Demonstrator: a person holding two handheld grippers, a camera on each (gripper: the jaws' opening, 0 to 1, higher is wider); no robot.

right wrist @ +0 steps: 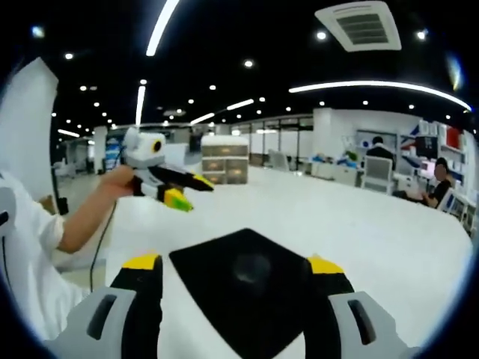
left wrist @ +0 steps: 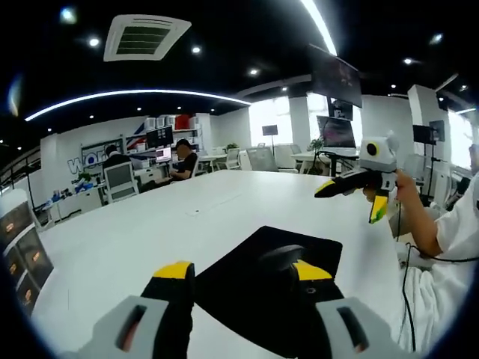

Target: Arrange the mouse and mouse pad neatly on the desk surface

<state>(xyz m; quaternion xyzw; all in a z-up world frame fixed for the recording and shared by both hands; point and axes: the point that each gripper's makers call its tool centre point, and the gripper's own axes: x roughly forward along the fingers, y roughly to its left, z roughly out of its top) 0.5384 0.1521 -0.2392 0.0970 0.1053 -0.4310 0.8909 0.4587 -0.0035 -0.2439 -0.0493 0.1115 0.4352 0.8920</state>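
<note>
A black mouse (left wrist: 281,257) rests on a black mouse pad (left wrist: 247,299), which lies skewed on the white table, one corner pointing away. My left gripper (left wrist: 242,271) hovers just before the pad, open, its yellow-tipped jaws either side of the pad's near part and holding nothing. In the right gripper view the mouse (right wrist: 252,268) sits mid-pad (right wrist: 224,314), and my right gripper (right wrist: 232,263) is open around the pad's width, also holding nothing. Each gripper also appears raised in a hand in the other's view: the right gripper (left wrist: 350,203) and the left gripper (right wrist: 191,192), both with jaws apart.
The large white table (left wrist: 135,232) stretches far back and to the sides. The person's white sleeve (left wrist: 449,269) and a black cable (left wrist: 404,277) are at the table's edge. People sit at desks (left wrist: 179,161) behind; a drawer cabinet (right wrist: 224,168) stands beyond the table.
</note>
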